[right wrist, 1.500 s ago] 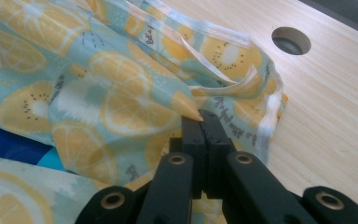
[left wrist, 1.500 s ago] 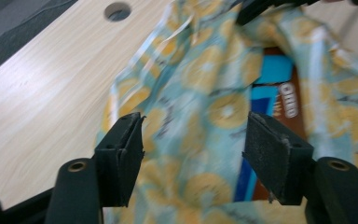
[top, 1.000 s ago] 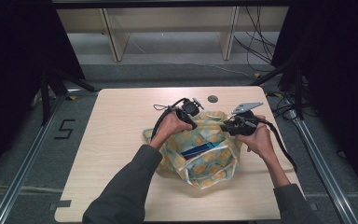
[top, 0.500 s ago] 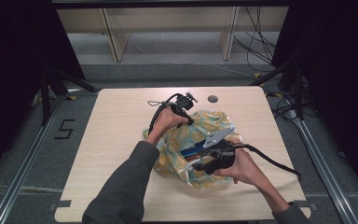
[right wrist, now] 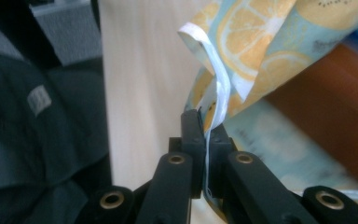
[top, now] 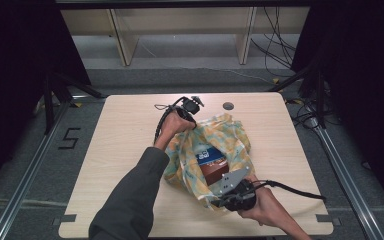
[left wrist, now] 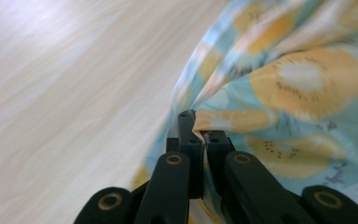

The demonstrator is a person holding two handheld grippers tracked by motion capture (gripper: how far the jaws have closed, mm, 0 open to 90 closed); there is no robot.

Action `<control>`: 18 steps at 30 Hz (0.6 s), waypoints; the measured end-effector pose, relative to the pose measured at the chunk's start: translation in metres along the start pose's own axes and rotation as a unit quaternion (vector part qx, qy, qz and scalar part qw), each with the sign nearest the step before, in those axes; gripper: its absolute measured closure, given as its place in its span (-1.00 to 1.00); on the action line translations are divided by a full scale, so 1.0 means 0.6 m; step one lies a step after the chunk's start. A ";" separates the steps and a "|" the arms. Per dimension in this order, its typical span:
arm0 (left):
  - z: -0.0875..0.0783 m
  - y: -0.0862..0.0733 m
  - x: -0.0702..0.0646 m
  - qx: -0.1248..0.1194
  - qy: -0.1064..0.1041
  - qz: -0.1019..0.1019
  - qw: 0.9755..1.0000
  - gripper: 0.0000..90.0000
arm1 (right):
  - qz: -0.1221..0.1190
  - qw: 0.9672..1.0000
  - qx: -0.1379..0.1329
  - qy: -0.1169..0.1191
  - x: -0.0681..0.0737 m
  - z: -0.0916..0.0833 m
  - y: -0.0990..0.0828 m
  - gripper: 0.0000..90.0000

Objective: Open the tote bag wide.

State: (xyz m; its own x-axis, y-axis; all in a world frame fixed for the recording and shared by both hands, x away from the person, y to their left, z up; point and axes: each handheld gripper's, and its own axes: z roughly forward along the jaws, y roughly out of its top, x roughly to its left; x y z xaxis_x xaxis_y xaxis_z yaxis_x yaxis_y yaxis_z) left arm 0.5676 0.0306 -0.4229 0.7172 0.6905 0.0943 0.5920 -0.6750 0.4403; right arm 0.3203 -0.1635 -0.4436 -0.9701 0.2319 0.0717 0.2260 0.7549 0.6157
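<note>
Fruit-print cloth [top: 220,150] is spread on the bench [top: 130,125], right of centre, with a box [top: 212,162] sitting in the middle of it, blue and brown faces exposed. Left gripper [top: 192,106] is clamped on the far cloth edge; in the left gripper view the jaws are seen clenched on a folded hem [left wrist: 214,122], cloth pulled taut away from them. Right gripper [top: 219,200] has just been closing and is now pinched on the near edge; in the right gripper view a white-backed hem [right wrist: 213,107] is caught between the jaws, box [right wrist: 326,112] just behind it. Opposite edges are held, probably so the cloth can be lifted over the box and wrapped. Box top not yet covered. Risk: thin hem slipping out under tension.
</note>
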 end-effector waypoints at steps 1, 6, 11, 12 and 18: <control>0.006 -0.003 0.007 0.001 0.007 -0.009 1.000 0.98 | 0.002 1.000 0.006 0.001 0.004 0.003 -0.006 1.00; 0.022 -0.016 0.015 -0.002 -0.003 -0.017 1.000 0.96 | 0.015 1.000 0.018 0.013 -0.005 0.018 -0.019 0.92; -0.003 -0.011 -0.004 -0.016 -0.009 0.012 1.000 0.76 | 0.031 0.996 -0.065 -0.051 -0.030 -0.048 0.005 0.41; -0.008 -0.011 -0.009 -0.017 -0.014 0.013 1.000 0.70 | 0.037 0.994 -0.084 -0.066 -0.042 -0.067 0.010 0.38; -0.022 -0.011 -0.022 -0.010 -0.027 0.028 0.999 0.49 | 0.120 0.970 -0.094 -0.189 -0.129 -0.094 0.022 0.16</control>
State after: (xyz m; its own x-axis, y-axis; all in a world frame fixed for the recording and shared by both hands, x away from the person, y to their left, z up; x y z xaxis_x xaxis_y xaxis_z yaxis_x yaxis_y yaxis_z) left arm 0.5494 0.0292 -0.4155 0.7677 0.6369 0.0713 0.5436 -0.7060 0.4539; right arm 0.3936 -0.2064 -0.3967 -0.7812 0.6230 -0.0401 0.3875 0.5342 0.7513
